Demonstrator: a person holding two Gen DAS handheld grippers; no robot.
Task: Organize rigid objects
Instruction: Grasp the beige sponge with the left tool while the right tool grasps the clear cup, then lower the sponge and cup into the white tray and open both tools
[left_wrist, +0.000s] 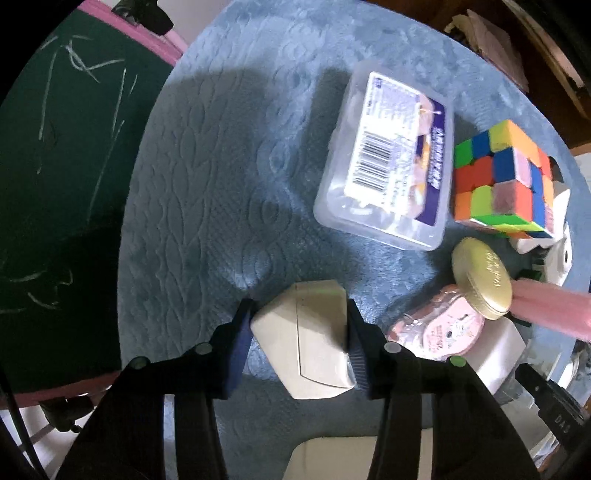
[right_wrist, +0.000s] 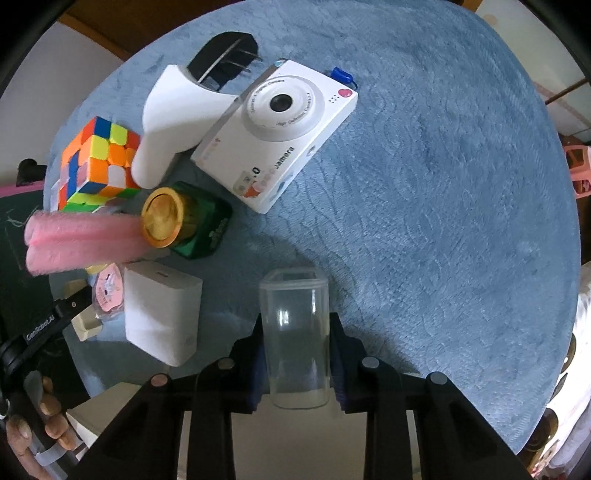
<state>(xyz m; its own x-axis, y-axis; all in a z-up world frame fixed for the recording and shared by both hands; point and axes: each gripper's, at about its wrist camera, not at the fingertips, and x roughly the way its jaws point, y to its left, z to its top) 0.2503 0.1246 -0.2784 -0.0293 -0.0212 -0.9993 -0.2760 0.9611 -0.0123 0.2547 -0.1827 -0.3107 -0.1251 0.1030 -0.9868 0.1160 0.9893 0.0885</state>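
- Left tongs (left_wrist: 299, 343) are clamped on a cream angular box (left_wrist: 306, 339), low over the blue table (left_wrist: 207, 184); a green chalkboard (left_wrist: 62, 166) lies far left
- Right of it: clear labelled case (left_wrist: 384, 158), colour cube (left_wrist: 506, 177), gold compact (left_wrist: 482, 277), all close together
- Right tongs (right_wrist: 295, 354) are clamped on a clear plastic container (right_wrist: 295, 339); white charger block (right_wrist: 162, 314) to its left, white toy camera (right_wrist: 277, 133) beyond

The left gripper (left_wrist: 299, 343) points toward 12 o'clock in its own view, its dark jaws closed on a cream angular block (left_wrist: 306, 343), pads pressing both sides. The right gripper (right_wrist: 295, 354) also points toward 12 o'clock, jaws clamped on a clear plastic container (right_wrist: 295, 339). The left hand (right_wrist: 40, 424) grips a handle at 8 o'clock in the right wrist view.
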